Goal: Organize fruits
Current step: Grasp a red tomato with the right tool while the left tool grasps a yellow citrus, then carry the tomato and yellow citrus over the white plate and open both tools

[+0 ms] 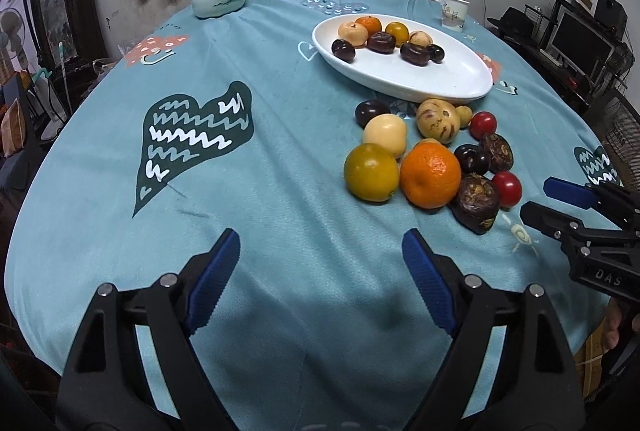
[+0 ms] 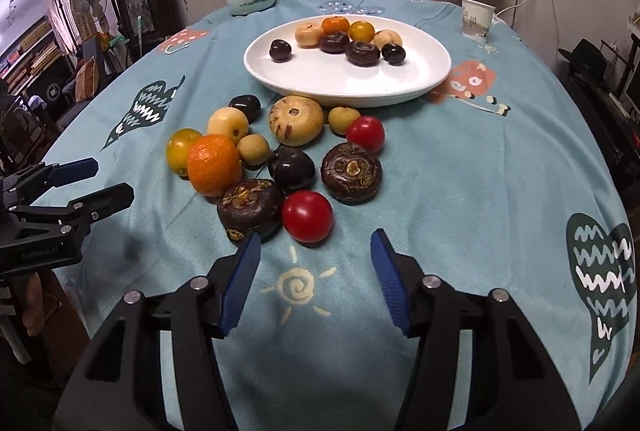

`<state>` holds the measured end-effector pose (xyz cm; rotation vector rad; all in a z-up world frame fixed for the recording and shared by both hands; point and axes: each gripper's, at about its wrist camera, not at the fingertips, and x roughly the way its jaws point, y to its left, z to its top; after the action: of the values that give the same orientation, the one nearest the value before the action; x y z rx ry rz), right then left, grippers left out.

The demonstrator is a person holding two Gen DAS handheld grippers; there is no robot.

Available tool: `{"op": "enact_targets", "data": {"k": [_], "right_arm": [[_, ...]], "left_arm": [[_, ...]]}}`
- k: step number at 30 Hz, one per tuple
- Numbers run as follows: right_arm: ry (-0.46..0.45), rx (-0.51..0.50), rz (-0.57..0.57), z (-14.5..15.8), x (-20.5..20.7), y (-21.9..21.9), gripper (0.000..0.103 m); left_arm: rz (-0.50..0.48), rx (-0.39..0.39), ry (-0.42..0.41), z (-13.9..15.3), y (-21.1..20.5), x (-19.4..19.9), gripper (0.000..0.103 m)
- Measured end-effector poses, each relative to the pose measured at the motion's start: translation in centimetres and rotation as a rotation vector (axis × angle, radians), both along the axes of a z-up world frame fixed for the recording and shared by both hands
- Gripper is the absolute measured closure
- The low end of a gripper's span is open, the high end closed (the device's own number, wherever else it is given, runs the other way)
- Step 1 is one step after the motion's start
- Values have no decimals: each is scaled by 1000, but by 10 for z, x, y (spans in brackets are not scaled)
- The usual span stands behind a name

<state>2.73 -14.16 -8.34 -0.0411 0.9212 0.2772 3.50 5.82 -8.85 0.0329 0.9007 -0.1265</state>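
The left black plastic two-finger gripper (image 1: 320,251) has angular, triangular-framed arms with open cut-outs, each joined by round silver pivot pins. Its fingers (image 1: 216,283) carry long blue pads with a ribbed, saw-toothed inner edge. The right black plastic two-finger gripper (image 2: 316,255) is built the same way, with matching blue ridged pads on its fingers (image 2: 240,283) and silver pins at the joints. Seen from the side, each body shows small silver screws and pale raised lettering on a black block (too blurred to read fully).
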Motion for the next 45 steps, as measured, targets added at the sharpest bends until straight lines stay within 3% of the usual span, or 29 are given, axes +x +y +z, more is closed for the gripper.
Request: {"op": "enact_targets", "data": {"k": [1, 9, 10, 19, 23, 26, 28, 31, 40, 45], "right_arm": [[14, 1, 2, -3, 4, 0, 58], [69, 7, 3, -21, 29, 6, 63], [63, 7, 4, -21, 31, 6, 72], [51, 26, -9, 0, 8, -6, 73], [48, 41, -39, 4, -6, -22, 73], [49, 62, -55, 4, -10, -29, 73], [47, 67, -58, 4, -12, -31, 73], [41, 75, -58, 6, -14, -32, 73], [30, 78, -50, 10, -19, -26, 73], [23, 77, -46, 13, -21, -23, 73]], "left_arm": [[-1, -1, 3, -1, 1, 1, 18], [-6, 7, 24, -7, 1, 12, 18], [-9, 14, 26, -7, 0, 15, 18], [-43, 70, 36, -15, -12, 41, 19], [-89, 57, 68, -24, -23, 50, 19], [-95, 54, 76, -29, -31, 59, 36], [-120, 40, 69, -27, -37, 63, 64], [-122, 63, 56, -26, -42, 65, 64], [-124, -29, 60, -21, -24, 59, 65], [-126, -32, 74, -25, -24, 63, 64]]}}
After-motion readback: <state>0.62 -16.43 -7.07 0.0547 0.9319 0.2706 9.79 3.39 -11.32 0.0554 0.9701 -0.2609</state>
